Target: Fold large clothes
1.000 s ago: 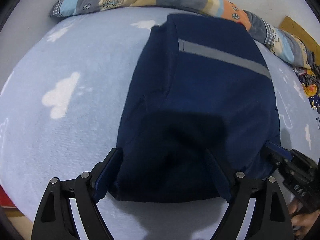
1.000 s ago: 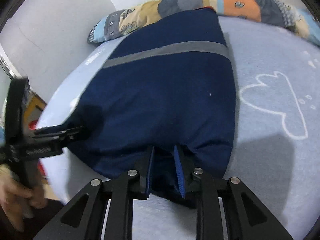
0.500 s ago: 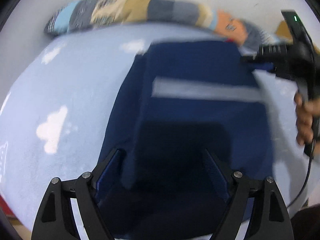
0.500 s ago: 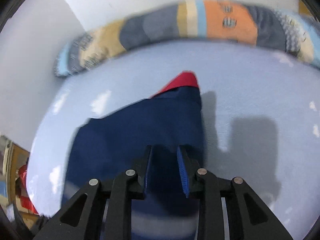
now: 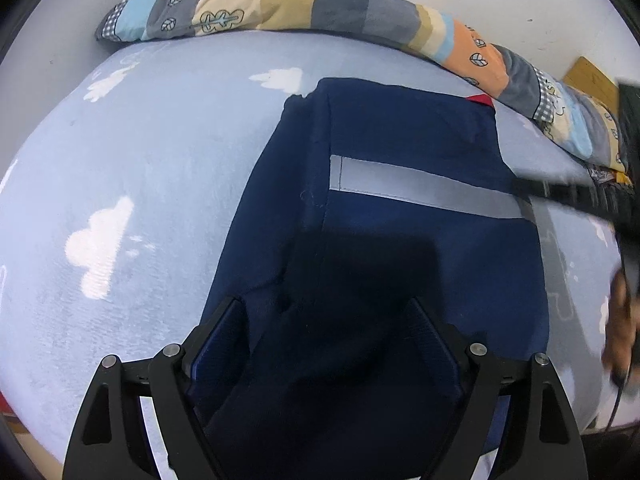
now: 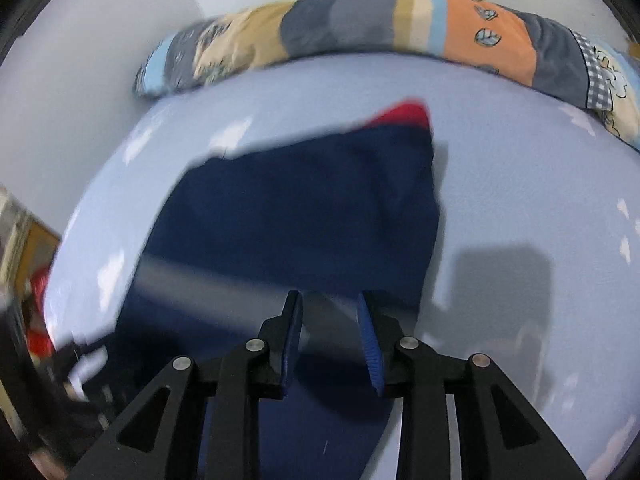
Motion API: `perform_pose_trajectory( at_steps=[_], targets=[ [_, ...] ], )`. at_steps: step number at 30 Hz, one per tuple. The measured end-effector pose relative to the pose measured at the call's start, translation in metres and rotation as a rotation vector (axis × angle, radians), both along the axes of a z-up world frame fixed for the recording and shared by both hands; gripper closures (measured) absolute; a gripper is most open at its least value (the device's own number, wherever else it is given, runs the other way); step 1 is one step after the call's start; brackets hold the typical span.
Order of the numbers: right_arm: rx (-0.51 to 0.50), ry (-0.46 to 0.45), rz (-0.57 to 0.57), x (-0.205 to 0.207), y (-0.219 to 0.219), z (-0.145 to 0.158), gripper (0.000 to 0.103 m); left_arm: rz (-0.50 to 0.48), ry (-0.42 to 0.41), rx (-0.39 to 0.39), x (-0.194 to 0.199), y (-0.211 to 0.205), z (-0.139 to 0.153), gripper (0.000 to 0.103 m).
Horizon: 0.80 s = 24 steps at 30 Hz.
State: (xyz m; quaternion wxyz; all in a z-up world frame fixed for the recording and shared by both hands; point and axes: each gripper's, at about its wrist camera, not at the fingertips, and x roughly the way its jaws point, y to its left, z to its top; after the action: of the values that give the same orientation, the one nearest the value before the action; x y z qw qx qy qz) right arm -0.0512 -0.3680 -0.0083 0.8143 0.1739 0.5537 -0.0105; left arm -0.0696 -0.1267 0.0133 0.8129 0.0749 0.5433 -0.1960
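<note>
- The left gripper (image 5: 326,344) is showing two matte black fingers (image 5: 224,340), each lined on its inner face with a blue ribbed pad.
- Round silver screws (image 5: 173,349) are sitting on the black linkage arms behind those fingers, two on each side.
- Triangular cut-outs are opening through the outer linkage arms.
- The right gripper (image 6: 330,340) is wearing the same black frame, with blue toothed pads (image 6: 370,350) and silver screws (image 6: 256,345).
- In the left wrist view, the person's hand (image 5: 620,320) is appearing blurred at the right edge around a black handle, with a thin dark cable (image 5: 618,400) hanging beneath it.
</note>
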Motion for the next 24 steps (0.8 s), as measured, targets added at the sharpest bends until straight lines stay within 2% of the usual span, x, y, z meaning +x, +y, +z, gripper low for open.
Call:
perform_pose_trajectory(
  at_steps=[2,4,7,10,12,14,16,19,21,24],
  targets=[
    [-0.054,0.003,0.002,-0.007,0.01,-0.009,0.069,-0.007,0.0,0.009,-0.003,-0.001,0.0,0.019],
    [-0.059,0.029,0.012,-0.004,0.014,-0.016,0.069,-0.009,-0.002,0.025,-0.009,-0.002,0.002,0.019],
    [-0.005,0.02,-0.012,-0.014,0.013,0.002,0.067,-0.003,0.009,0.003,-0.013,0.002,0.002,0.02],
    [-0.005,-0.021,0.018,-0.047,0.032,0.028,0.067,-0.026,0.003,-0.001,-0.017,0.005,0.003,0.02],
    [0.003,-0.029,0.04,-0.072,0.046,0.035,0.067,-0.048,-0.012,0.002,-0.021,0.005,0.006,0.02],
    [0.006,-0.008,0.059,-0.094,0.063,0.029,0.068,-0.066,-0.029,0.019,-0.025,0.003,0.007,0.02],
    [-0.019,0.025,0.081,-0.11,0.077,0.011,0.069,-0.08,-0.037,0.041,-0.03,-0.001,0.005,0.02],
    [-0.054,-0.014,0.102,-0.121,0.085,-0.006,0.068,-0.089,-0.044,0.095,-0.035,-0.008,-0.005,0.019],
    [-0.037,-0.002,0.103,-0.119,0.082,-0.007,0.068,-0.091,-0.054,0.114,-0.038,-0.012,-0.009,0.018],
    [-0.021,0.03,0.139,-0.114,0.08,0.008,0.067,-0.097,-0.067,0.113,-0.042,-0.014,-0.005,0.019]
  ],
)
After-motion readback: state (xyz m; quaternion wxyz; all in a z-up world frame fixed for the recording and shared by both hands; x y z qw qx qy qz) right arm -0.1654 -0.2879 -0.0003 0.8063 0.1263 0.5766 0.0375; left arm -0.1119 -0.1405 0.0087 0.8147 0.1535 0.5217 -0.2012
